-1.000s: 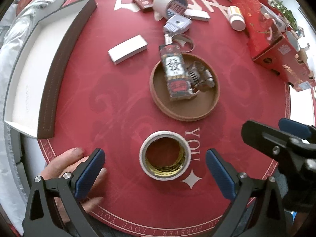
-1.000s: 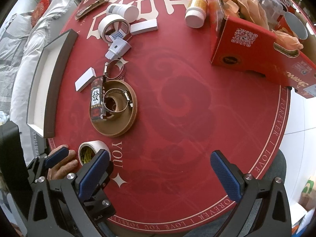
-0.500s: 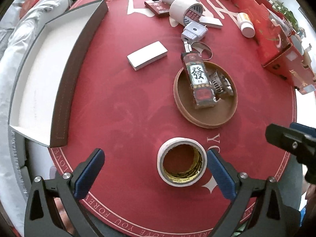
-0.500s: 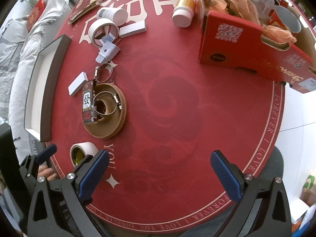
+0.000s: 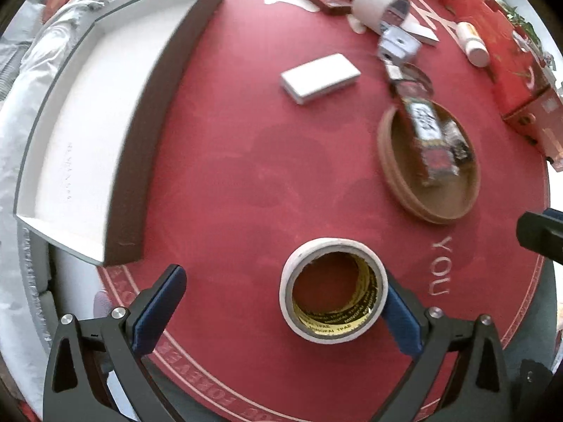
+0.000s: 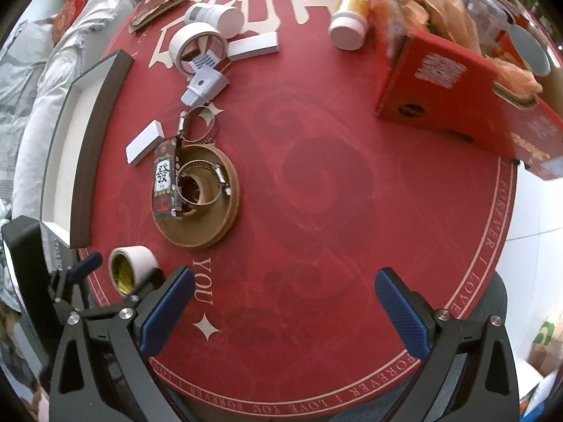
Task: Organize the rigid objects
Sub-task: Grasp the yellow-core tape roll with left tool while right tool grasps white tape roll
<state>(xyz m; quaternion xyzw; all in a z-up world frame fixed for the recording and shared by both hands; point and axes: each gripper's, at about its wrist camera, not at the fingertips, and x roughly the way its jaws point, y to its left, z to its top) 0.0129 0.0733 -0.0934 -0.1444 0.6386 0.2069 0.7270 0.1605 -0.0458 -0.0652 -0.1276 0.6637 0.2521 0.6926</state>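
Your left gripper point(image 5: 281, 302) is low over the near edge of the round red table point(image 5: 246, 161). Its two blue fingers point(image 5: 158, 302) are spread wide. The roll of white tape point(image 5: 334, 290) sits flat on the table between them, but not in the middle. It is right up against the right finger, maybe touching it, and there is a big gap to the left finger. You can see yellow print on the inside of the roll.

Your right gripper point(image 6: 285, 313) is also at the near edge, over bare red cloth. Its fingers point(image 6: 167, 311) are spread wide too, and nothing is between them. From that camera the tape roll point(image 6: 132, 269) is off to the left, just beside your left gripper.

On the left side of the table is a long white tray with dark walls point(image 5: 140, 133). It hangs a bit over the table edge. Nothing is in the part you can see.

Farther back is a round brown lid point(image 6: 214, 225). A small box with a big Chinese sign point(image 6: 163, 179) lies partly in it, and a metal hose clamp point(image 6: 202, 184) rests on it as well. Another metal clamp point(image 6: 195, 123) lies on the cloth just behind. A flat white box point(image 5: 320, 75) lies near, between the tray and the lid. More things are at the back, like a second tape roll point(image 6: 191, 44), a white plug point(image 6: 206, 86) and a white bottle point(image 6: 350, 23). A red carton point(image 6: 450, 95) stands at the right
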